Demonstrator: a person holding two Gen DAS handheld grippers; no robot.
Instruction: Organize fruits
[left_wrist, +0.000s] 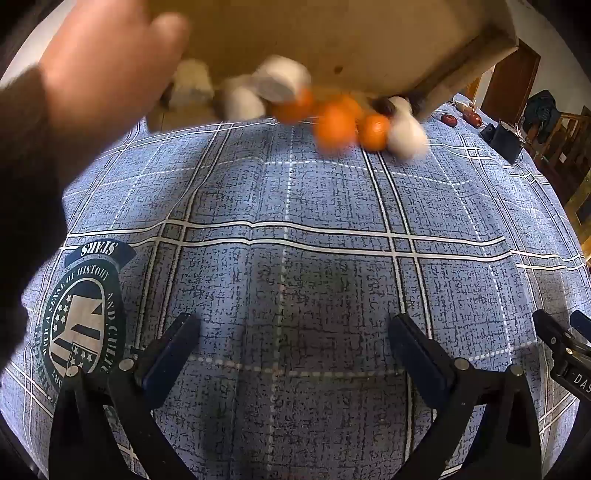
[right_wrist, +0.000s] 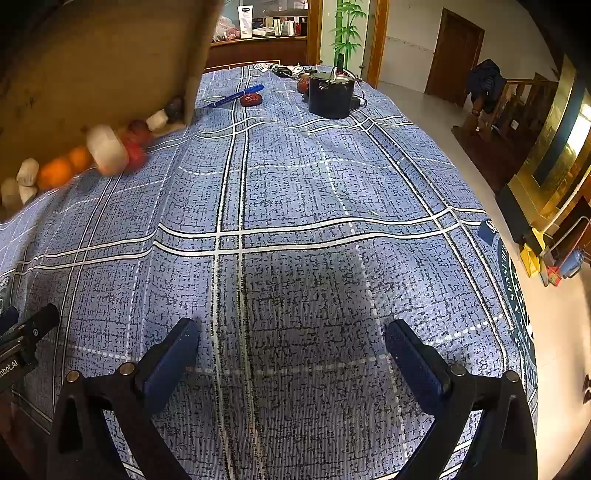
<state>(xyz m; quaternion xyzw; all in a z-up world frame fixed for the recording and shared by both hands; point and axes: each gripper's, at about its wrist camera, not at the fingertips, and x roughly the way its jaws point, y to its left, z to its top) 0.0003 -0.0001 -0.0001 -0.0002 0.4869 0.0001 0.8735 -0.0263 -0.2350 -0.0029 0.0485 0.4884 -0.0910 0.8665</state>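
A person's hand tips a cardboard box over the blue plaid tablecloth, and fruit spills out of its lower edge, blurred by motion. Oranges roll out beside white foam-wrapped pieces. The right wrist view shows the same box at upper left with an orange, a white wrapped piece and a red fruit. My left gripper hangs open above bare cloth, well short of the fruit. My right gripper is open too, with nothing between its fingers.
A black pot-like device with cables, a blue pen and a red round item sit at the far end of the table. Two red fruits lie far right. The table's edge drops to the floor on the right.
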